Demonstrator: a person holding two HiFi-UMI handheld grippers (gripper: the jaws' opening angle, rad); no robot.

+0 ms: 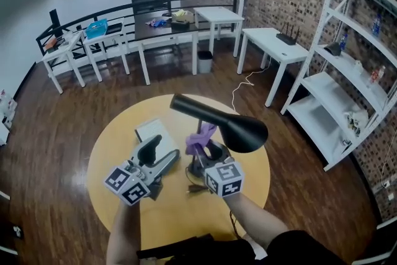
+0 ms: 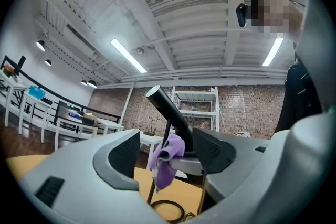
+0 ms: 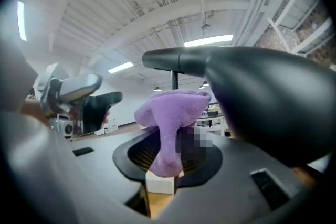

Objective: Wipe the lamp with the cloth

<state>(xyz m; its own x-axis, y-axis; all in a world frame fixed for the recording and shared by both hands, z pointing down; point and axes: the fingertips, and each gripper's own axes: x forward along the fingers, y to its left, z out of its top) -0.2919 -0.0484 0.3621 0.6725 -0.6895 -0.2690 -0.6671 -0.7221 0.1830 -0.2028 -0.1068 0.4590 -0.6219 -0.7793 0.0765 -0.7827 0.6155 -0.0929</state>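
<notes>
found the left hand-held gripper (image 1: 158, 157) above the near left part of the round yellow surface (image 1: 108, 139), jaws spread wide and gripping nothing. looked through that gap onto the lamp (image 2: 170, 110) and the cloth (image 2: 167, 162) farther off, well clear of both pads. noted a flat white box (image 1: 155, 131) lying on the surface just behind that hand-held gripper. at the middle, saw the purple cloth bunched up and pinched between the jaws of the right hand-held gripper (image 1: 205, 149), closed tight on a fold, with a loose end drooping over the tips. placed the cloth close under the slanted black tube of the lamp, next to the start of the wide shade (image 1: 243, 132); could not tell for sure about contact between cloth and lamp. made out a dark cable (image 1: 195, 189) lying on the surface near the lamp, just beside the right hand-held gripper. ended at the right with the shade flaring outward above the surface's edge, and a white shelf unit (image 1: 347, 71) well apart from the surface.
</notes>
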